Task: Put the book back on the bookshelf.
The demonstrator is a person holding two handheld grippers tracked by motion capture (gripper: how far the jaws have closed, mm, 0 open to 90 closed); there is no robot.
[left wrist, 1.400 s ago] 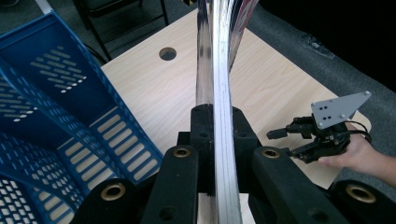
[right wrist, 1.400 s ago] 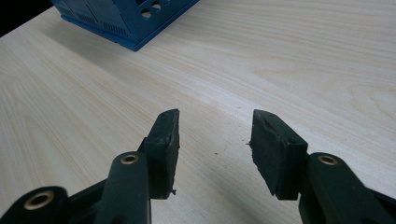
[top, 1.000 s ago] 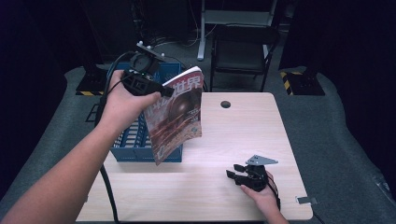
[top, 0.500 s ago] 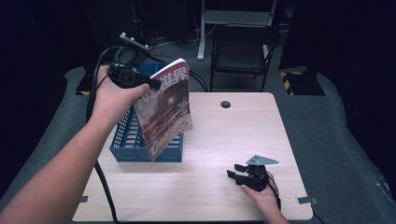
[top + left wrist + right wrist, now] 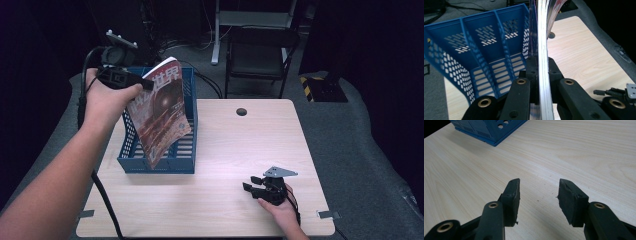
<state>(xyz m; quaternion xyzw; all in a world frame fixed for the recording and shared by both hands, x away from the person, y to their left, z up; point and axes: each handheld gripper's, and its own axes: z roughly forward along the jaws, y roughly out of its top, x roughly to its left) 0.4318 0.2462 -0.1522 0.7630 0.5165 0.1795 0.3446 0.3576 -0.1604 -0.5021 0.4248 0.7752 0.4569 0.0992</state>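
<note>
Magazine [image 5: 161, 112]: clamped in my left tongs [image 5: 145, 84], hanging over blue tray [image 5: 157, 165], not yet inside.
Right tongs [image 5: 252, 183]: apart, empty, resting on surface [image 5: 225, 145].

The magazine [image 5: 542, 37] ran off the top edge of the left gripper view, its cover unseen edge-on. In the high view it hid part of the blue tray [image 5: 186, 165], near the frame's centre left.
</note>
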